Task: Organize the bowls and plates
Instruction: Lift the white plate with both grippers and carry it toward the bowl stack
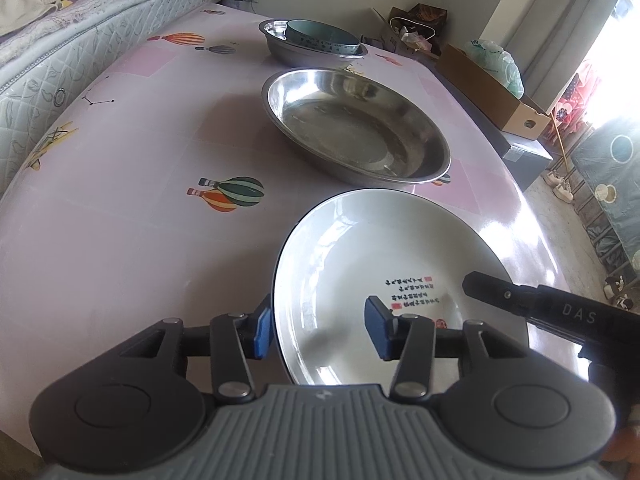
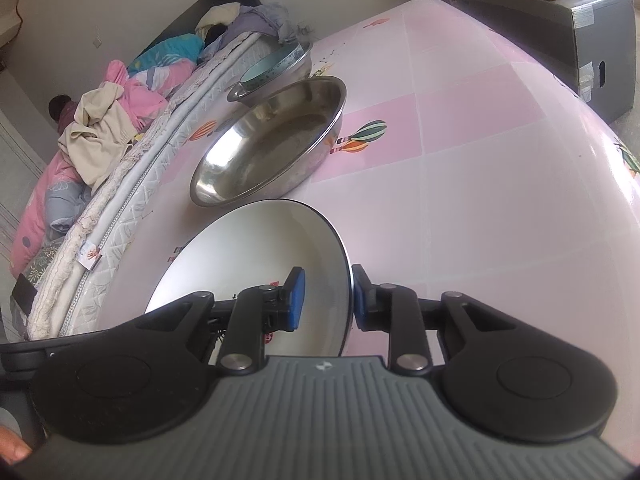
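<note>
Lying flat, white plate (script rightward)

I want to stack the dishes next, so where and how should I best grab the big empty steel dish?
Grip the steel dish by its thin flared rim on the near side, just beyond the white plate, one finger inside and one outside. Its sloped wall and wide, shallow shape leave nothing else narrow enough to pinch. It probably lifts tilted, so go slowly.
</note>
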### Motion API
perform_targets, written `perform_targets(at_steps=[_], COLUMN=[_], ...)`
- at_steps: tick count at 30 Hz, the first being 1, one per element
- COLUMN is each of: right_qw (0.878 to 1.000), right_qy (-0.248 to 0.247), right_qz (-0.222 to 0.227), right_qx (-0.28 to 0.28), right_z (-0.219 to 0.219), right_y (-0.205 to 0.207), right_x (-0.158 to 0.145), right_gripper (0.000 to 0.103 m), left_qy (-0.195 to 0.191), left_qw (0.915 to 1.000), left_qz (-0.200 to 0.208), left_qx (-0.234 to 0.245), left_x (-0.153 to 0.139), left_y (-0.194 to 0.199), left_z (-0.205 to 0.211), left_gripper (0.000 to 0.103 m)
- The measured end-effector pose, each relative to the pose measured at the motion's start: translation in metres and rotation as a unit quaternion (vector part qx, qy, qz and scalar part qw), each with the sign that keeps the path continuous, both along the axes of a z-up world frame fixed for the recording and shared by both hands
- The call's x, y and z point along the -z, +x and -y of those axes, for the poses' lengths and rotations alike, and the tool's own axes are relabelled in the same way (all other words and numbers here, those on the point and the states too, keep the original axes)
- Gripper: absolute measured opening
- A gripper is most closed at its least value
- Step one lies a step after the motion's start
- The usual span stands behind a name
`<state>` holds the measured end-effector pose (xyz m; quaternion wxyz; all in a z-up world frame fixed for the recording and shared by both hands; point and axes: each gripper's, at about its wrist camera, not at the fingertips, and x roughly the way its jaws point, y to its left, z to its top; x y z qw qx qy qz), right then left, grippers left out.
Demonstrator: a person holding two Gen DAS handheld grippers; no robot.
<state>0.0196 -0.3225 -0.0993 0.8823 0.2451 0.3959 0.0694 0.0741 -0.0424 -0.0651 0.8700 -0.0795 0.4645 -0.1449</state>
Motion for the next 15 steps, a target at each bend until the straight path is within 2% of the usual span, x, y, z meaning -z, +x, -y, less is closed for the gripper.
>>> perform_targets(at_steps=[7, 15], right_qw=[0.999, 0.991], right_qy=[0.051, 0.132], right_qz=[-0.01, -0.017], right_qx=[0.012, 0.024], right_z=[0.009, 0.023], right_y=[0.003, -0.001], right_x=[0.004, 0.017], right_gripper=[0.026, 0.026], left_qy=[-0.01, -0.031], left_qw=[0.9999, 0.9994], left_qz=[-0.002, -0.006], left_qx=[-0.003, -0.01], left_x=[0.001, 0.002], left_y=[0.001, 0.004], left_z=[-0.003, -0.012], left_gripper=[0.047, 0.047])
